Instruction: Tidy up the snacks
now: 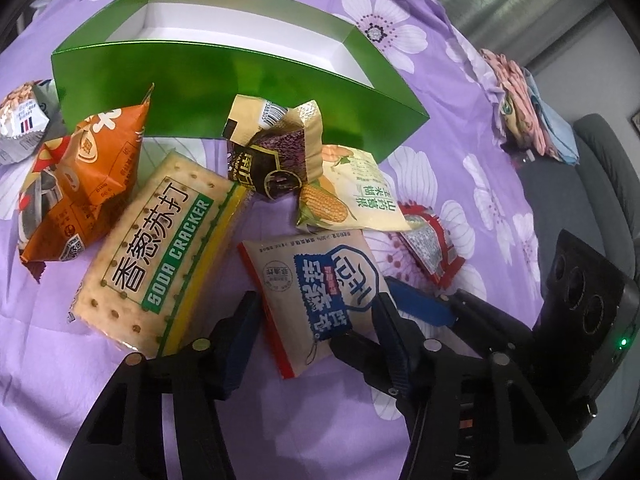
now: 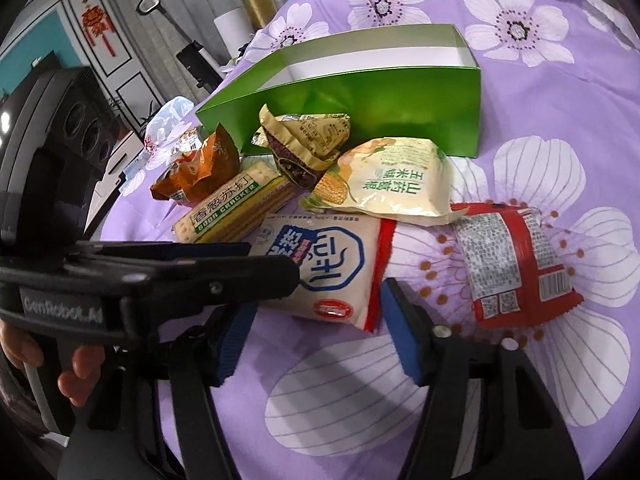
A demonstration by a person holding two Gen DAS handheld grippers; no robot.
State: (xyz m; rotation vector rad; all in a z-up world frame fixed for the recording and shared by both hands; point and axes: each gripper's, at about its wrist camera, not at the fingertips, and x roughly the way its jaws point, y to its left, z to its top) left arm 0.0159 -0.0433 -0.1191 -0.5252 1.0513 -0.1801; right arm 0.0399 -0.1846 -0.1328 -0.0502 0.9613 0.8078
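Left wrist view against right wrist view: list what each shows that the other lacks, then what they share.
Only the left wrist view shows folded cloths at the bed's far edge and a grey chair. Only the right wrist view shows a red knot ornament on the wall, a white plastic bag, and fingers gripping the handle. Both show the green box, the soda cracker pack, the corn packet, the red packet, and the beige packet between both claws.

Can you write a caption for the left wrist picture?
Left tool straddling a blue-and-white snack packet among snacks before an empty green box.
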